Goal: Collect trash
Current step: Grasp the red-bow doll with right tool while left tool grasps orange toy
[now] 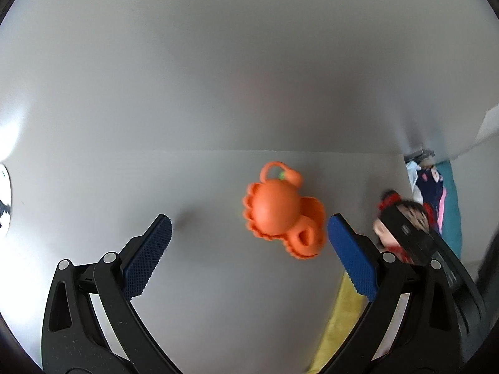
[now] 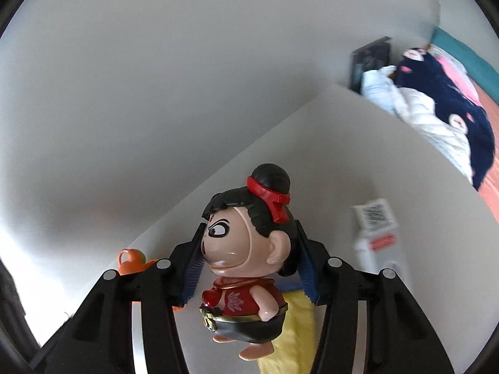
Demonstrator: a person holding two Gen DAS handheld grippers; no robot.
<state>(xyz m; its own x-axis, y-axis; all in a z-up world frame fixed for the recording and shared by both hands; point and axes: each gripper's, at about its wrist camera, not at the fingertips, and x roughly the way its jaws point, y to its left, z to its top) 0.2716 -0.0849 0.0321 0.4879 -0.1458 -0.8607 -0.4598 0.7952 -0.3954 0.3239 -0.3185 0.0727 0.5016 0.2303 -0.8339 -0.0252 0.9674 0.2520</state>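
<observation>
My left hand-held gripper gapes wide, empty; orange crab toy lies just ahead, toward its right pad. Right hand-held gripper clamps the doll by the head.

Orange crab toy mostly hidden behind right tool; yellow cloth blurred.

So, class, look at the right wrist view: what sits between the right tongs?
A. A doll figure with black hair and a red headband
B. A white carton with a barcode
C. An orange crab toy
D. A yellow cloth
A: the doll figure sits with its head between the blue pads of the right tongs, which press on both sides of it.
</observation>
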